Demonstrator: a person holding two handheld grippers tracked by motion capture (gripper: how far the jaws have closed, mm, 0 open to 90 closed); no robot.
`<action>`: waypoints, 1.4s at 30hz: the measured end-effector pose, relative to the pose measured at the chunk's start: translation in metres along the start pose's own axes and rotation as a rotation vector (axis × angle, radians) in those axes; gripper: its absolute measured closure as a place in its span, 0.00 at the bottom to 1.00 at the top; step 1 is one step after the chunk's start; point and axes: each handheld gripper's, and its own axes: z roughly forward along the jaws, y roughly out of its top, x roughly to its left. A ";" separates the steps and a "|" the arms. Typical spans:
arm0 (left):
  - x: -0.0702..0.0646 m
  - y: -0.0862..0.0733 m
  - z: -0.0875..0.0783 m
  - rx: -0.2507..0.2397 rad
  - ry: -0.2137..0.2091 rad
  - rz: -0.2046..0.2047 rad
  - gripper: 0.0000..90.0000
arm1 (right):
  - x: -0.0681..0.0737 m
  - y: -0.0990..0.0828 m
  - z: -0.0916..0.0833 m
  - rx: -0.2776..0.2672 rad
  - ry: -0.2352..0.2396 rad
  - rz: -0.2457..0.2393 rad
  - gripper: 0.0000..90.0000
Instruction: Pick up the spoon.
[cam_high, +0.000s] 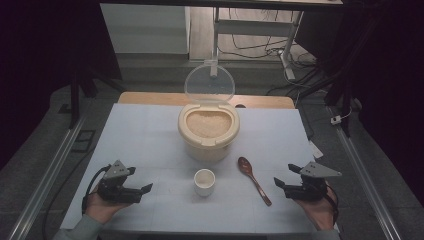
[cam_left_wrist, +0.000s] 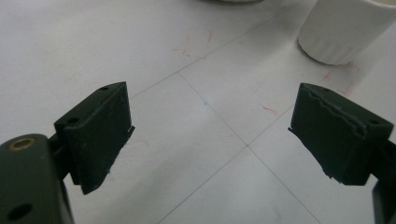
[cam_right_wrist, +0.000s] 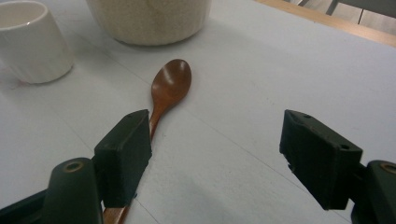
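A cream rice container (cam_high: 208, 131) full of rice stands mid-table with its clear lid (cam_high: 209, 83) raised behind it. In front of it sits a small white cup (cam_high: 204, 181) (cam_left_wrist: 338, 28) (cam_right_wrist: 29, 39). A brown wooden spoon (cam_high: 253, 178) (cam_right_wrist: 169, 86) lies right of the cup, bowl toward the container. My left gripper (cam_high: 140, 181) (cam_left_wrist: 210, 135) rests open at the front left, jaws toward the cup, nothing between them. My right gripper (cam_high: 286, 176) (cam_right_wrist: 215, 154) stands open at the front right, its left jaw just over the spoon's handle.
The table is covered by a pale blue-white sheet (cam_high: 150, 135) with faint red marks (cam_left_wrist: 196, 46). A wooden edge (cam_high: 150, 98) shows at the back. Metal rails (cam_high: 55, 165) run along both sides, and a desk frame with cables (cam_high: 280, 45) stands beyond.
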 end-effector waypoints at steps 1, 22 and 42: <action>0.000 0.000 0.000 0.000 0.000 0.000 0.14 | 0.000 0.000 0.000 0.000 0.003 0.002 0.28; 0.001 -0.002 0.002 0.025 -0.005 -0.008 0.15 | 0.003 0.002 0.002 0.019 0.017 -0.011 0.29; -0.002 -0.002 0.004 0.031 -0.004 -0.011 0.15 | 0.021 0.028 0.005 0.125 0.032 -0.005 0.34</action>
